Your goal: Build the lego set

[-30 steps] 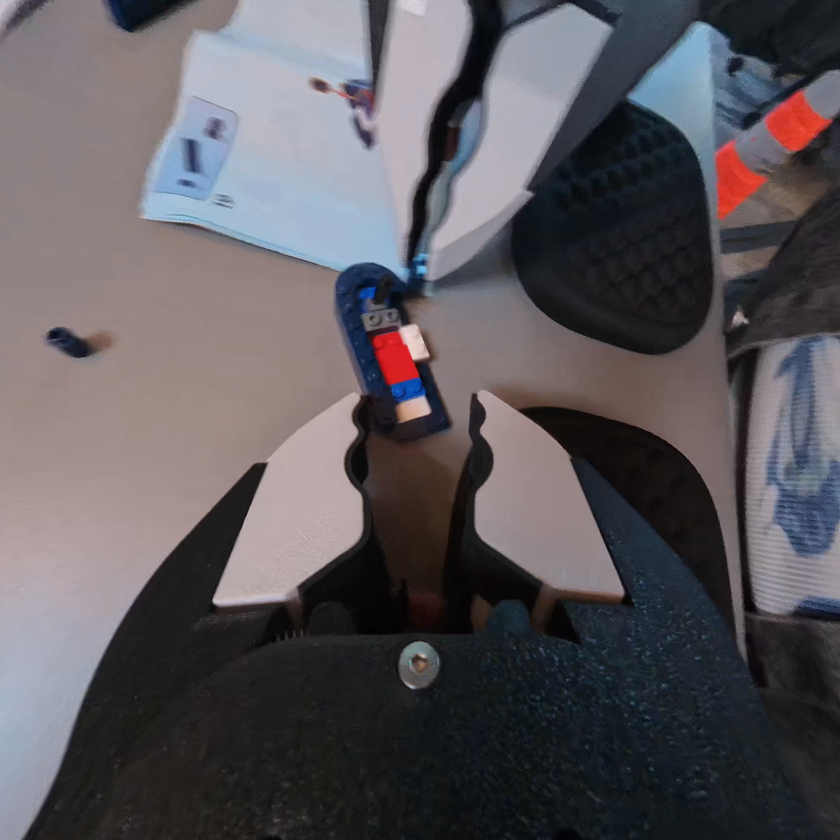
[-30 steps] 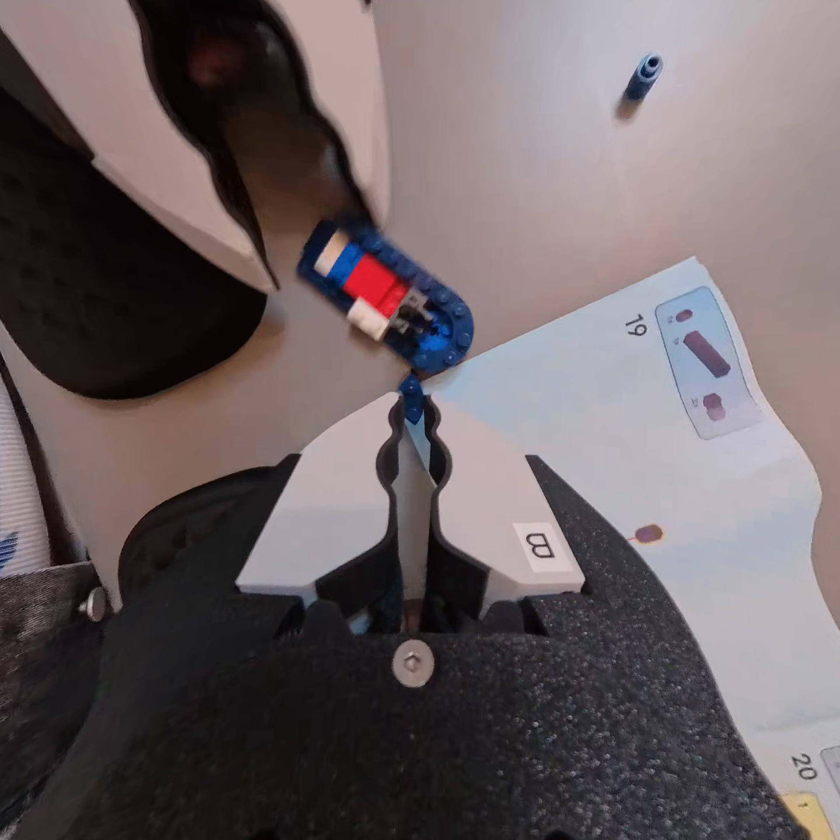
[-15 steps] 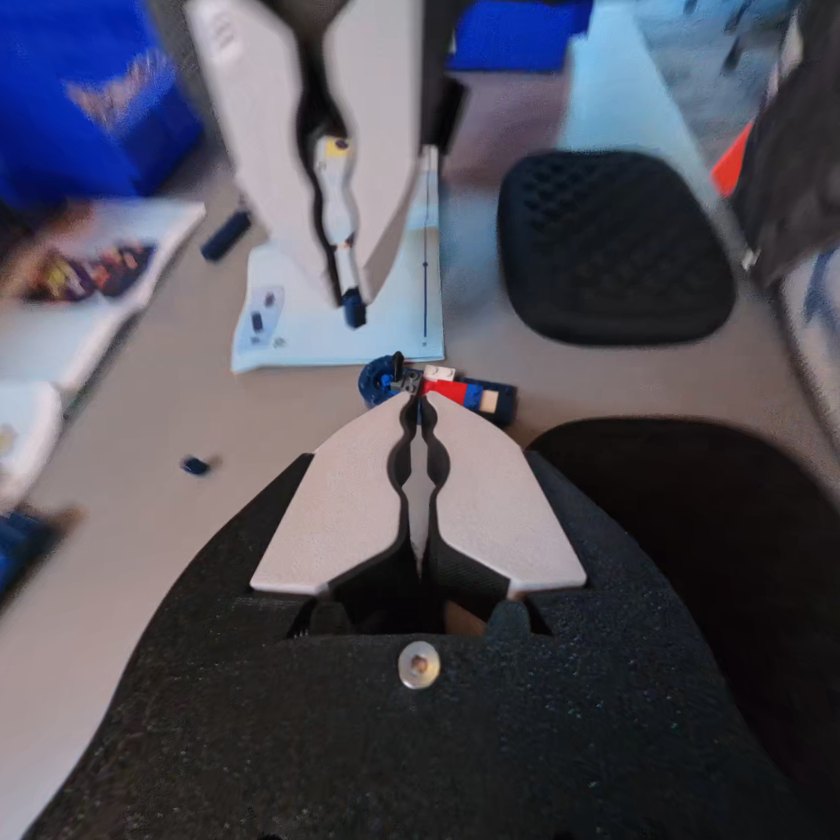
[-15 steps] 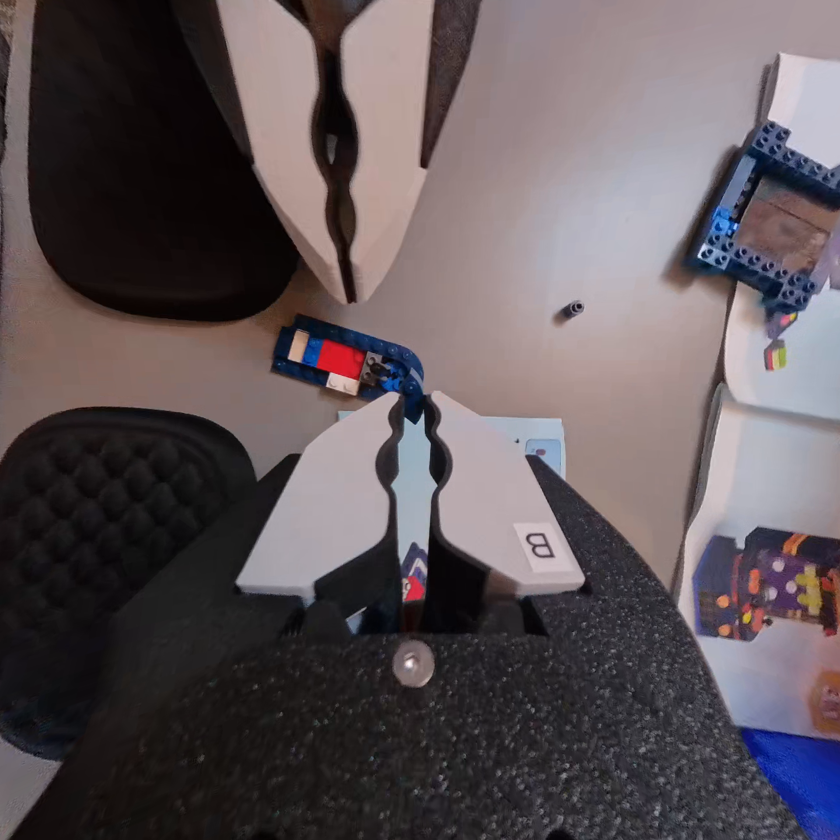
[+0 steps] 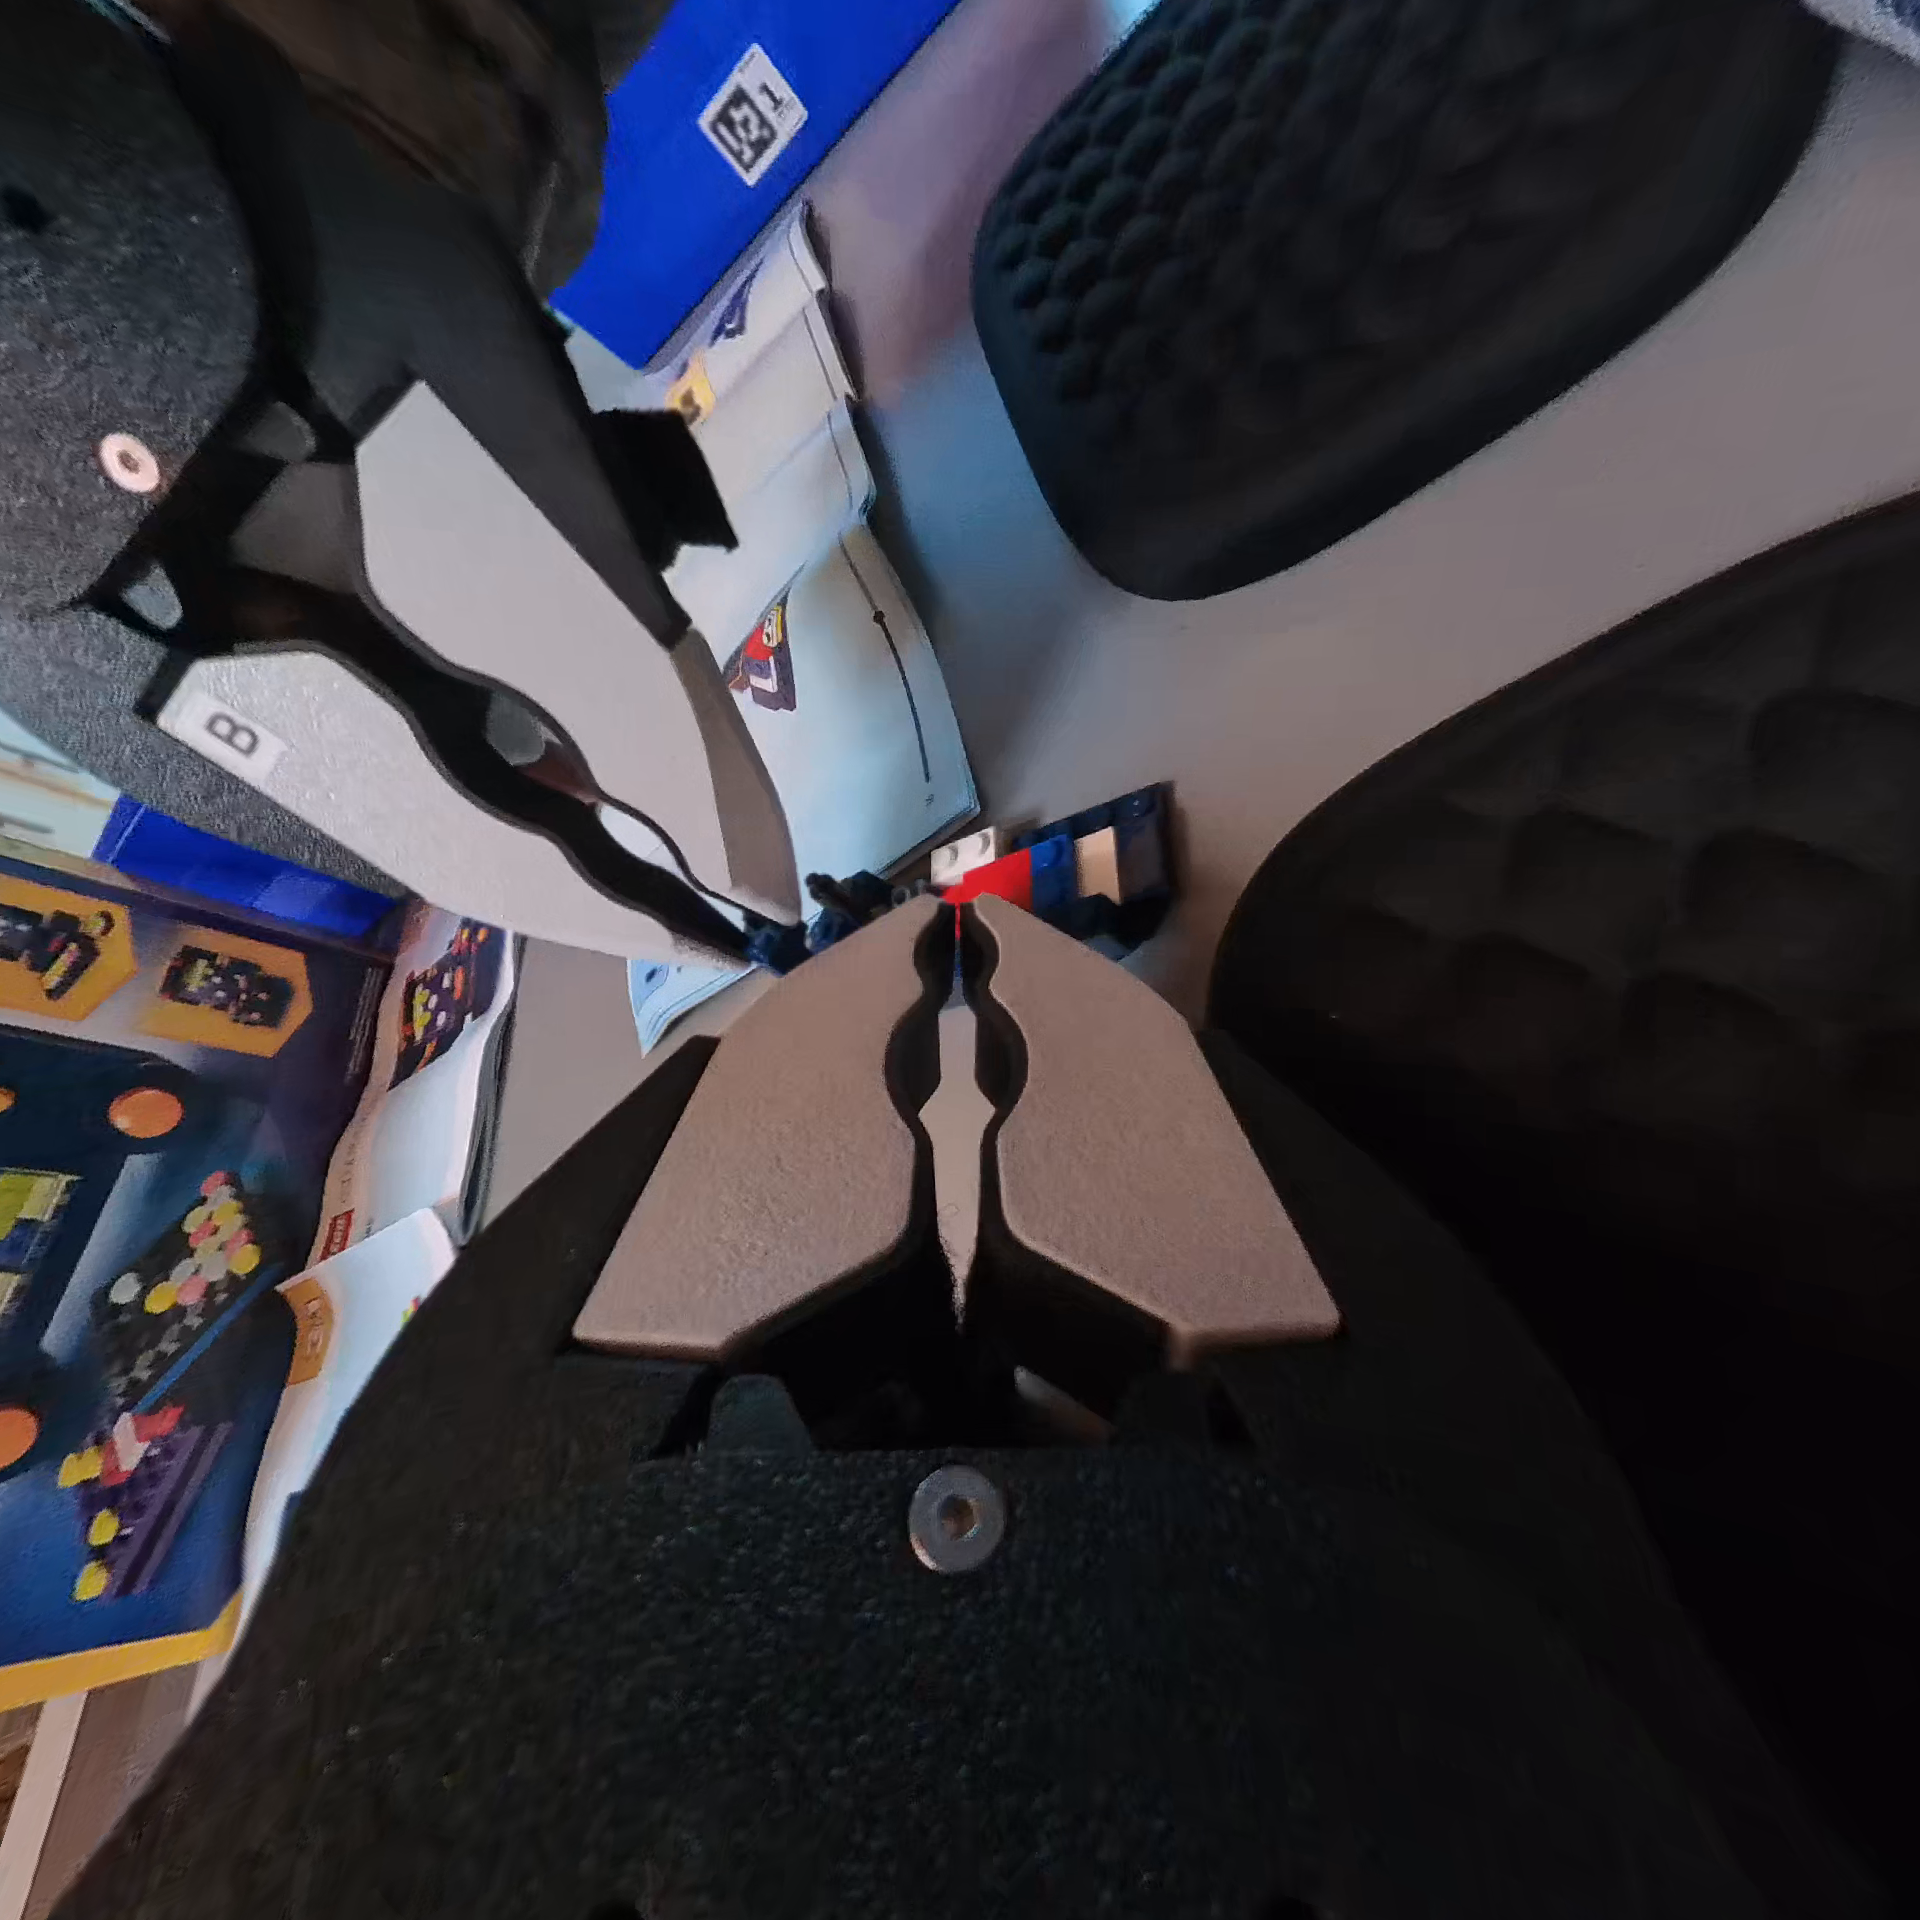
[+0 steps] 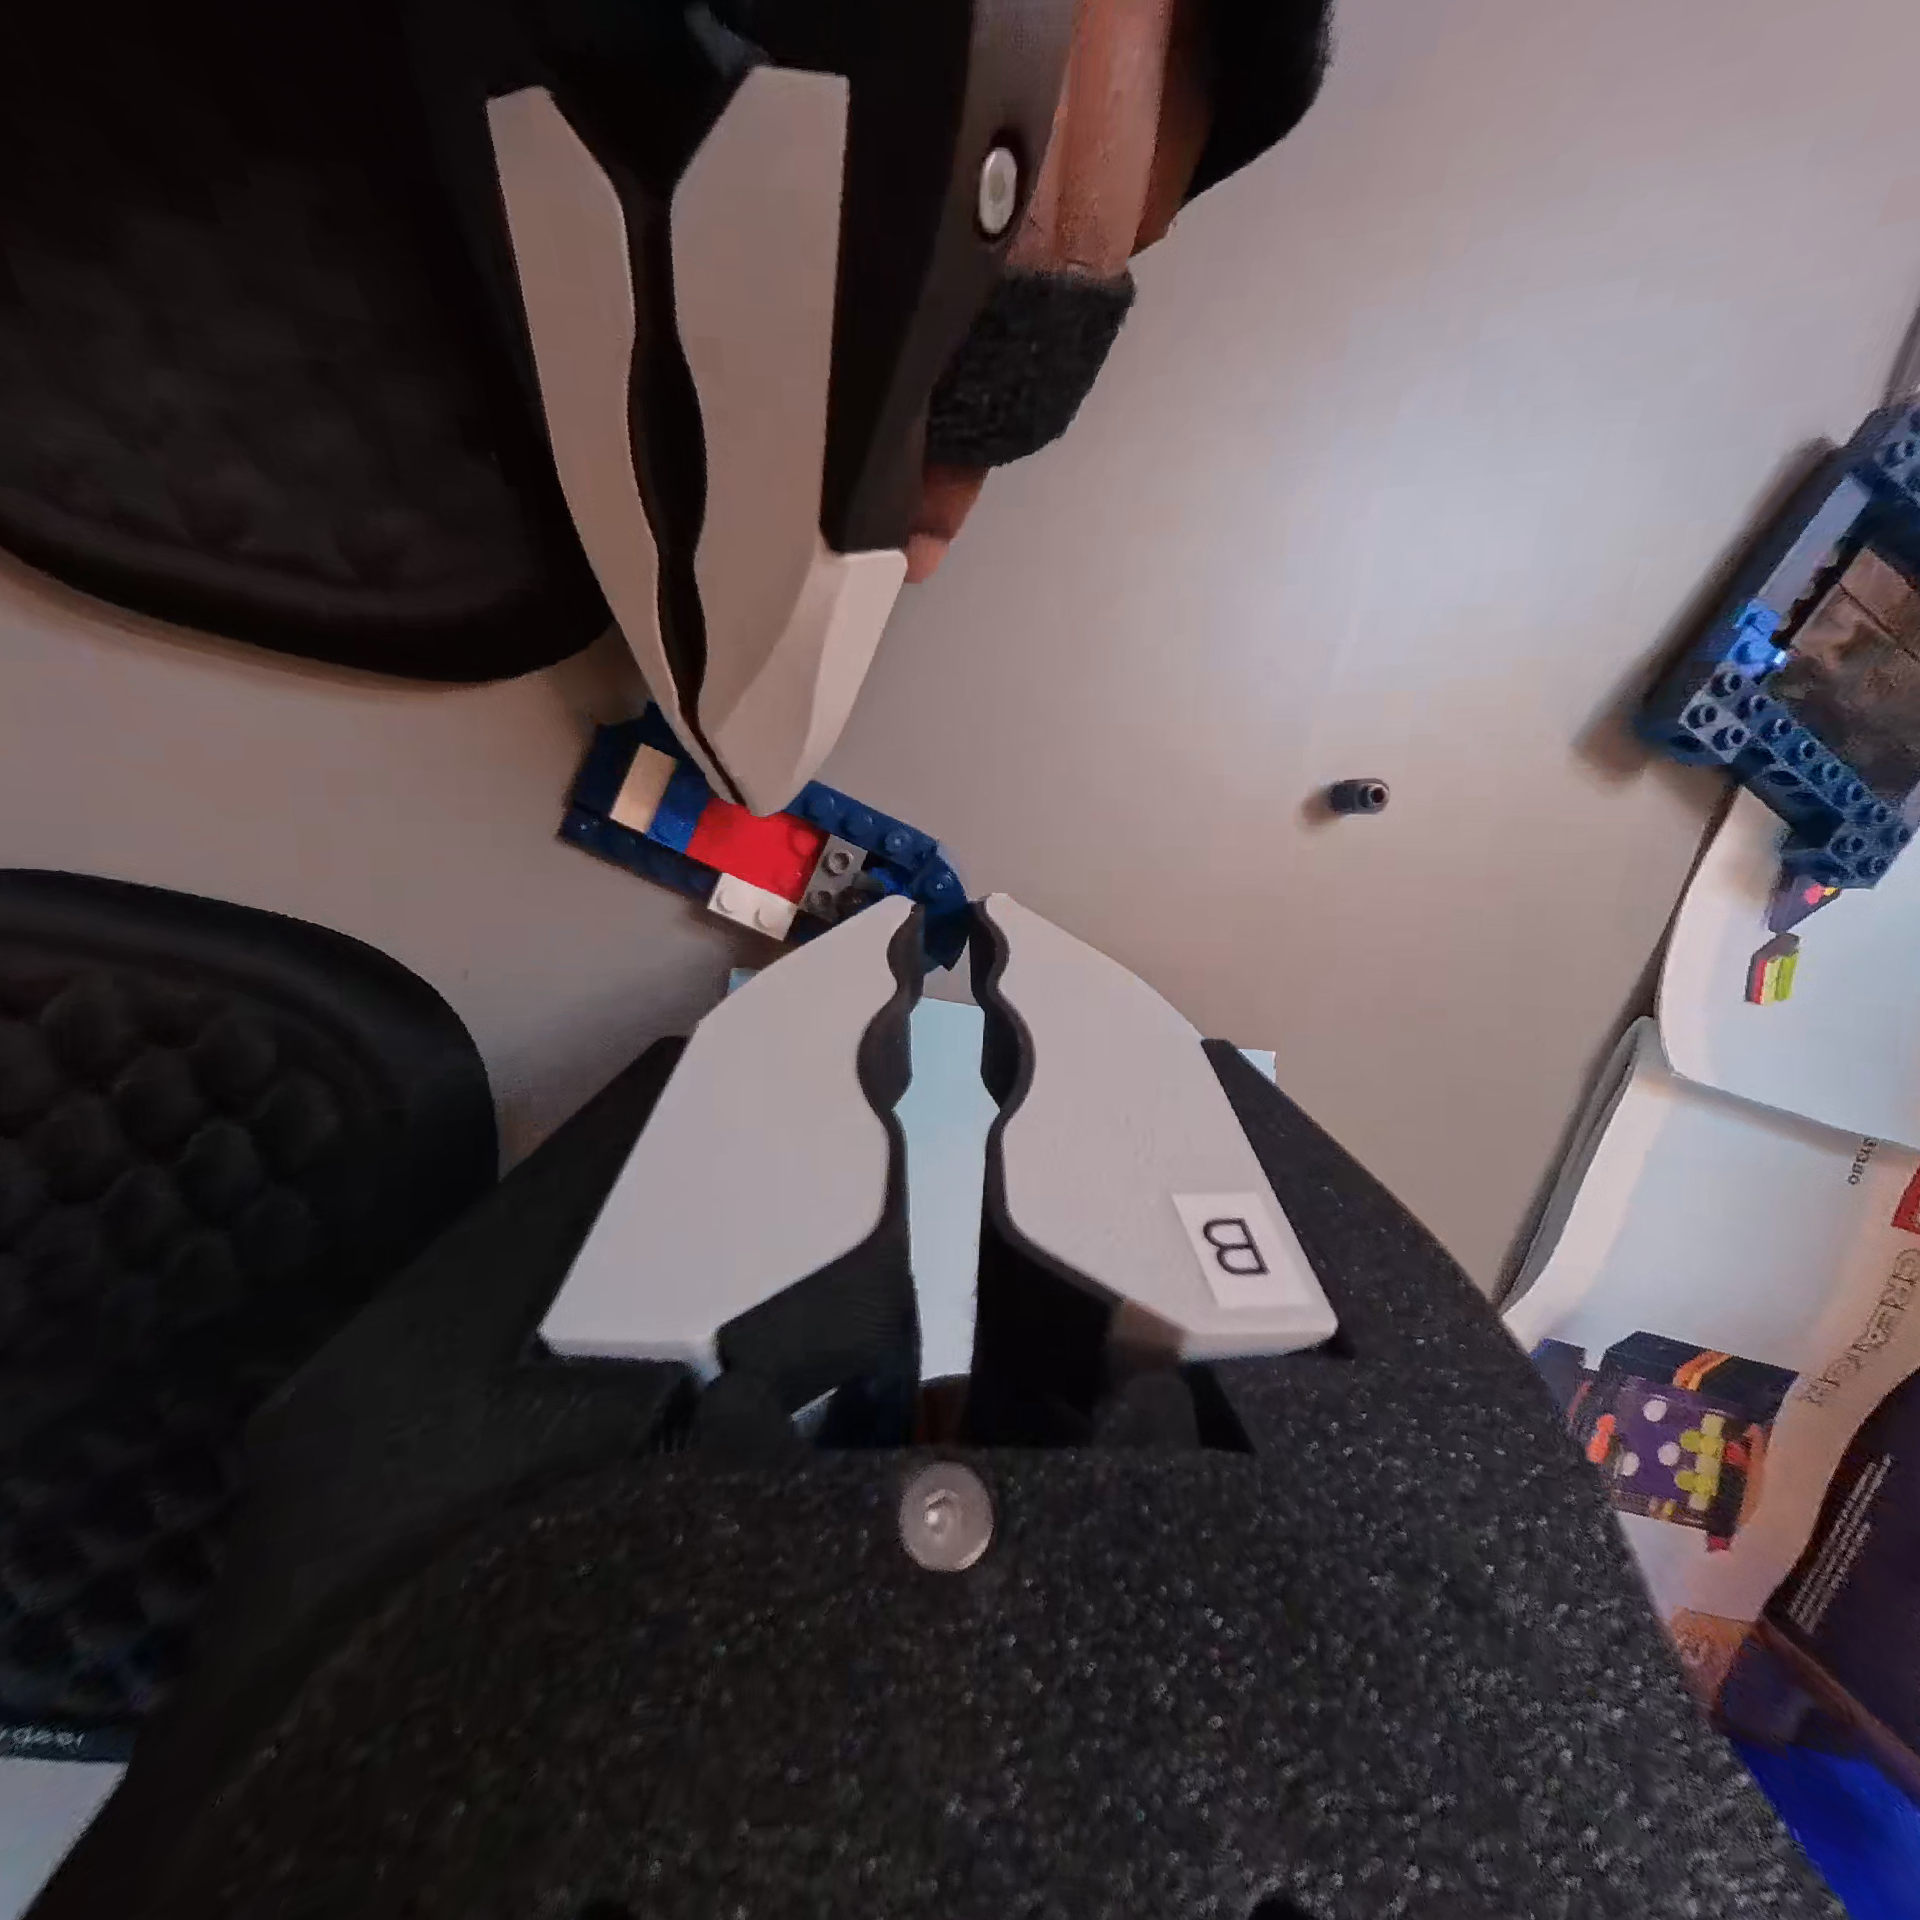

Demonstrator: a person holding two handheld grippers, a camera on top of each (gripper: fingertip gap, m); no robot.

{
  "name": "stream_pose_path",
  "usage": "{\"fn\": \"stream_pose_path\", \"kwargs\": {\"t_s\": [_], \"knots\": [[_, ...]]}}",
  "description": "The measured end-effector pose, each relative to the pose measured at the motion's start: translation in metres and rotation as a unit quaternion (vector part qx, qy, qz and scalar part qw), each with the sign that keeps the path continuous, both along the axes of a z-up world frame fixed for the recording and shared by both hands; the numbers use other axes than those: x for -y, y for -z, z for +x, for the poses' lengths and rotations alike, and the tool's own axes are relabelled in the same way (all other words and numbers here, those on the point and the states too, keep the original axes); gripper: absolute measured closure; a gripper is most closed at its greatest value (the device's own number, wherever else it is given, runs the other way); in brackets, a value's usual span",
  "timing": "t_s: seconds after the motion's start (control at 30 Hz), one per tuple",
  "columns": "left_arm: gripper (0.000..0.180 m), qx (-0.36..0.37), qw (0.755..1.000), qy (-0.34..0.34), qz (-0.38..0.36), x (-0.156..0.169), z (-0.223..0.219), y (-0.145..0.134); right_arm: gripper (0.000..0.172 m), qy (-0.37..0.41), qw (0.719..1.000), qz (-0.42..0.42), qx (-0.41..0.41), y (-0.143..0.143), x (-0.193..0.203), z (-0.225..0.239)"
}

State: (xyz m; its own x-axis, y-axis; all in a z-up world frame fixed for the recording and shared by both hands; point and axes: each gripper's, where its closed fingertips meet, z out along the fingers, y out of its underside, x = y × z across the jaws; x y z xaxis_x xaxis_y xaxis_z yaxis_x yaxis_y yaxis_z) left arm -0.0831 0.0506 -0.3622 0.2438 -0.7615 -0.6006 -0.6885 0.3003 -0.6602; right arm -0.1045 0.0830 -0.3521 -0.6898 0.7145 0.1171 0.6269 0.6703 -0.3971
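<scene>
I am holding my left gripper [image 5: 954,920] pressed together, its tips bearing down on the red brick [image 6: 753,850] of the small dark blue studded brick plate assembly [image 6: 883,831] lying on the pale grey surface [image 6: 1351,520]. My right gripper [image 6: 943,920] is pinching a small dark blue piece at the plate's rounded end, beside the open light blue instruction booklet [image 5: 862,717]. If the left tips slide off the smooth brick, the plate could pivot and the pinched piece could twist free. A second ago the left gripper was spread wide short of the plate; now it is closed on top of it.
</scene>
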Motion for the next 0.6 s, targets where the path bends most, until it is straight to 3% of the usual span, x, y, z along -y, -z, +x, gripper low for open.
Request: {"fn": "stream_pose_path", "kwargs": {"t_s": [0.3,0.6], "knots": [[0.180,0.001,1.000,-0.001,-0.002,-0.0003,-0.0003,0.0002,0.164,-0.011,0.997,0.015,0.073,0.0086,-0.0015,0.0010],[0.180,0.002,1.000,-0.003,-0.004,-0.0011,-0.0008,-0.0002,0.164,-0.051,0.995,0.008,0.083,0.0094,0.0005,0.0002]]}}
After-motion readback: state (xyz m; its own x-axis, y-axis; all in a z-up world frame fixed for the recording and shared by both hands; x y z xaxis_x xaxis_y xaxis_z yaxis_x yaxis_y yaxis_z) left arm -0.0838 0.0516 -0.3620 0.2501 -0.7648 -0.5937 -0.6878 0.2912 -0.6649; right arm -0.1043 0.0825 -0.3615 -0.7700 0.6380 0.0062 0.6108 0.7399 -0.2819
